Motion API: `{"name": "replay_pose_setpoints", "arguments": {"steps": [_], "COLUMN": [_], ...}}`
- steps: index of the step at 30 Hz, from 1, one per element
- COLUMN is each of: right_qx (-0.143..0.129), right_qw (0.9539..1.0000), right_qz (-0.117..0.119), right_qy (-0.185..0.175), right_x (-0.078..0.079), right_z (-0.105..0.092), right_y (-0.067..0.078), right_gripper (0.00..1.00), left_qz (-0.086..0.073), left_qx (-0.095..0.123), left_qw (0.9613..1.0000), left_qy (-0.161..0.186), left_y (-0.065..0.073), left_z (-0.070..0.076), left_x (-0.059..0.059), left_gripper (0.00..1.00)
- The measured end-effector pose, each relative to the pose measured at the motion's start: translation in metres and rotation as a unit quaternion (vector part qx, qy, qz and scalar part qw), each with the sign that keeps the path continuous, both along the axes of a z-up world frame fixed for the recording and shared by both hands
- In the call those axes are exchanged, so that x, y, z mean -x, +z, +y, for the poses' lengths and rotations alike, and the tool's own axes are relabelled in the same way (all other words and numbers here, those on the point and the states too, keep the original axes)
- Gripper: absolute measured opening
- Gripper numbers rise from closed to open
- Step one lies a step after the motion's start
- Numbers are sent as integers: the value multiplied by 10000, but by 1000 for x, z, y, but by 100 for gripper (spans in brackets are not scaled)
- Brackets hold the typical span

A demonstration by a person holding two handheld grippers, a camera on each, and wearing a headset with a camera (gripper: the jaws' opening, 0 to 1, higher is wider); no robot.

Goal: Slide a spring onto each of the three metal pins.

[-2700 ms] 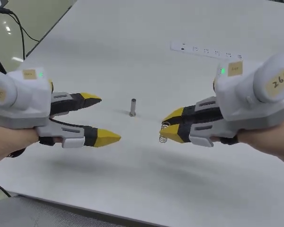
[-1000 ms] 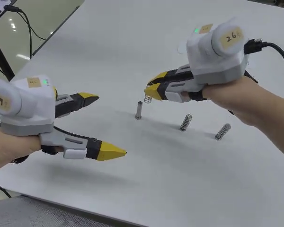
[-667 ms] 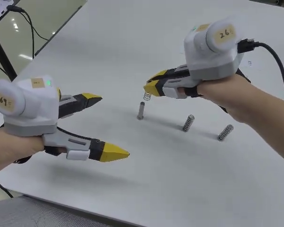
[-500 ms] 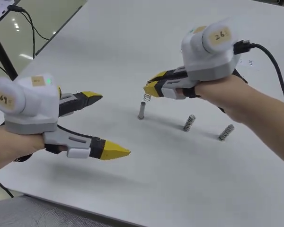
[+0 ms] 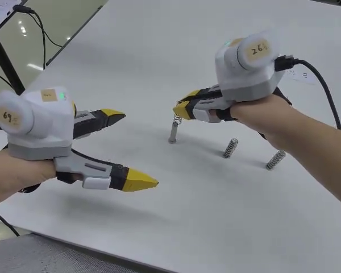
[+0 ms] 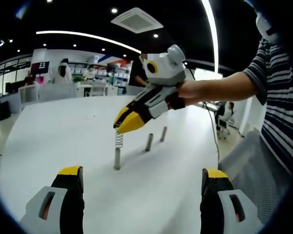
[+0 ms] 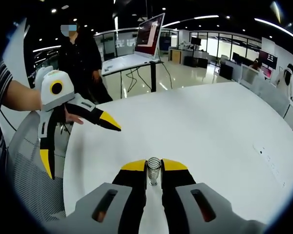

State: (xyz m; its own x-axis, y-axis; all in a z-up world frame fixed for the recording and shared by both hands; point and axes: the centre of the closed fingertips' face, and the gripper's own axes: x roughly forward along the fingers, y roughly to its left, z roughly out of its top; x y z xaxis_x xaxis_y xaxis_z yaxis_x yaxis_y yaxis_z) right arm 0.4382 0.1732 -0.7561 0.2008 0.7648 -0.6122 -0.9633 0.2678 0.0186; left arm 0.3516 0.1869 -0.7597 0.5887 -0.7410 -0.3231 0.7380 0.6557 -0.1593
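- Right gripper: jaws together, clamped on a spring near its upper end; the coil hangs down from the yellow tips.
- Spring is upright, directly over the pin. In the left gripper view its lower end meets the pin's top (cannot tell if the first turns are over it).
- Pin stands upright on the white surface, bare metal showing below the coil.
- Right gripper view: spring seen end-on between the two yellow tips, pinched from both sides.
- Left gripper: jaws wide apart, nothing between them. It hovers above the surface, well apart from the pin, tips pointing toward it.
- Second pin and third pin stand to the right of the first, beneath the person's right forearm, each sleeved by its own spring and leaning a little.
- The three pins form a rough row, the bare one nearest the left gripper.
- Black cable runs from the back of the right gripper along the forearm.
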Motion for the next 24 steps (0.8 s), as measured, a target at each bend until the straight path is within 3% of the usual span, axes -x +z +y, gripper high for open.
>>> {"name": "replay_pose_setpoints", "arguments": {"steps": [14,24], "right_qx": [94,511], "right_qw": [9999,9985], "right_qz": [-42,-86], "right_qy": [37,178], "right_x": [3,14], "right_z": [1,3], "right_y": [-9,-40], "right_gripper": [8,8], "left_qz": [9,53], "left_qx": [5,-57], "left_qw": [10000,10000], "left_qy": [35,4], "left_y": [0,-4], "left_z": [1,2], "left_x": [0,1], "left_gripper": [97,96]}}
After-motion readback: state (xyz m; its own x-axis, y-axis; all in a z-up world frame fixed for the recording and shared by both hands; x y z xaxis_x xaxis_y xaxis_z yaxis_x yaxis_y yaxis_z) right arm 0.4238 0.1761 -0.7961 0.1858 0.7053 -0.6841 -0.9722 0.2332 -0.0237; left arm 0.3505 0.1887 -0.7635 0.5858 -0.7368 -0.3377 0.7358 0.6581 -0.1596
